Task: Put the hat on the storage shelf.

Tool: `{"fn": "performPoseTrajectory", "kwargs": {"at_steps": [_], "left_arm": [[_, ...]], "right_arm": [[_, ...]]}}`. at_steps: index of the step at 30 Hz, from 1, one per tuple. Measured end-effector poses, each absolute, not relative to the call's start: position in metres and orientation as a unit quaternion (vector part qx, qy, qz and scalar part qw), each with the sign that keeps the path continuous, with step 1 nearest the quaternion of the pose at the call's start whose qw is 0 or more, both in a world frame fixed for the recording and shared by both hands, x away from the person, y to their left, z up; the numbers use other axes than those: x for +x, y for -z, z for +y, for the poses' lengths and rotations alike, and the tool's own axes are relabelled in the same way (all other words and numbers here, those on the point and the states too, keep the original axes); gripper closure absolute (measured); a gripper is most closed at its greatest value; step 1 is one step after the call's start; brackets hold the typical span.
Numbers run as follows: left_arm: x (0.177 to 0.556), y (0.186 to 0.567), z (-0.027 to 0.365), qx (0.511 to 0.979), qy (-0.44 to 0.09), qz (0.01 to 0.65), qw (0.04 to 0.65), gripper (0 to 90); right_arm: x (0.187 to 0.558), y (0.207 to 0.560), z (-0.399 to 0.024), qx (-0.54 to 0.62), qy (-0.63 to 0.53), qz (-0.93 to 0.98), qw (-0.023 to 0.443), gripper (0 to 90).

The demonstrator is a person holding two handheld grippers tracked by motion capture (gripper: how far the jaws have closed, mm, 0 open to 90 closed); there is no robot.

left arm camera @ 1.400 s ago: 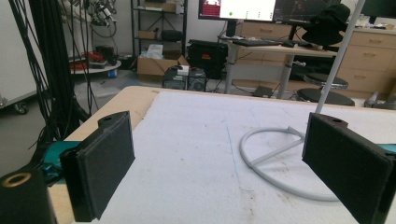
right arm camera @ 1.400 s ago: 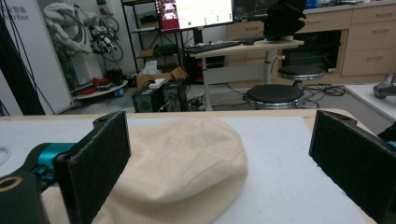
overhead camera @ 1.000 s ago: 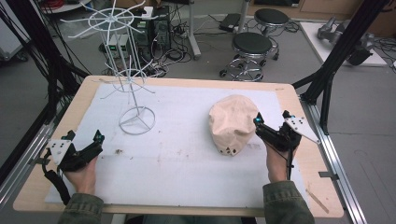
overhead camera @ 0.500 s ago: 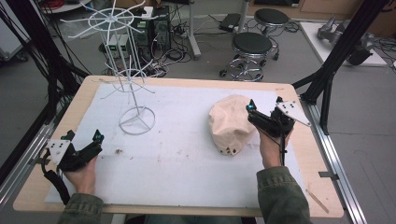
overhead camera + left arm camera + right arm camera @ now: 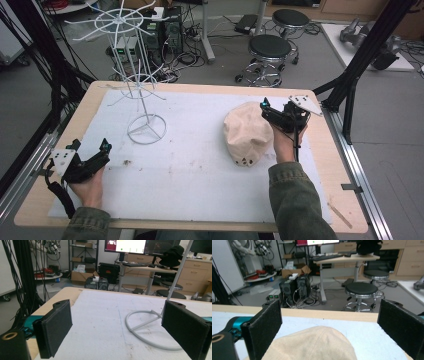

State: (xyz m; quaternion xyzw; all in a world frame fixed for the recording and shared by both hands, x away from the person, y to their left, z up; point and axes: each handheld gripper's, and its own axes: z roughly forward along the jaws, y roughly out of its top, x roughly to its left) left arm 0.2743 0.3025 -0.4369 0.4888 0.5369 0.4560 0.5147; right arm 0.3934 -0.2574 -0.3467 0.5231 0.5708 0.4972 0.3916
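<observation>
Beige cap [image 5: 246,134] sits at 9 o'clock of your right gripper [image 5: 276,113], jaws spread; left gripper [image 5: 95,156] spread too. Grab shallow and soft fabric slips.

In the right gripper view the bottom edge is cutting off the beige cap [image 5: 312,345], so its lower part and brim are not showing. In the high view the right gripper [image 5: 280,116] and the hand behind it are covering the cap's right edge; whether the jaws are touching the fabric cannot be told. In the left gripper view the right-hand pad is hiding part of the white wire rack [image 5: 147,327] base, and the top edge is cropping its pole.
</observation>
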Motion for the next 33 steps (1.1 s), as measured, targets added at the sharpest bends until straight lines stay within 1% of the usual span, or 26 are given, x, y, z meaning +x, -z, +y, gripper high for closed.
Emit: {"fn": "performPoseTrajectory", "kwargs": {"at_steps": [4, 11, 16, 20, 24, 29, 33], "left_arm": [[0.274, 0.437, 0.301, 0.491, -0.456, 0.534, 0.515, 9.6], [0.275, 0.437, 0.299, 0.494, -0.454, 0.531, 0.517, 9.6], [0.275, 0.437, 0.299, 0.493, -0.453, 0.532, 0.519, 9.7], [0.275, 0.437, 0.301, 0.487, -0.449, 0.536, 0.524, 9.7], [0.275, 0.438, 0.305, 0.481, -0.440, 0.544, 0.528, 9.6], [0.275, 0.438, 0.305, 0.478, -0.443, 0.545, 0.528, 9.6], [0.276, 0.438, 0.302, 0.485, -0.439, 0.543, 0.527, 9.6]], "right_arm": [[0.403, 0.347, -0.258, 0.526, -0.488, 0.578, 0.388, 4.7], [0.428, 0.354, -0.260, 0.549, -0.467, 0.591, 0.362, 4.5], [0.445, 0.370, -0.263, 0.567, -0.440, 0.601, 0.352, 4.6], [0.462, 0.393, -0.271, 0.595, -0.408, 0.608, 0.330, 4.7], [0.467, 0.400, -0.277, 0.605, -0.399, 0.607, 0.326, 4.8], [0.473, 0.410, -0.287, 0.623, -0.393, 0.604, 0.304, 4.7], [0.477, 0.417, -0.288, 0.622, -0.389, 0.615, 0.288, 4.7]]}}
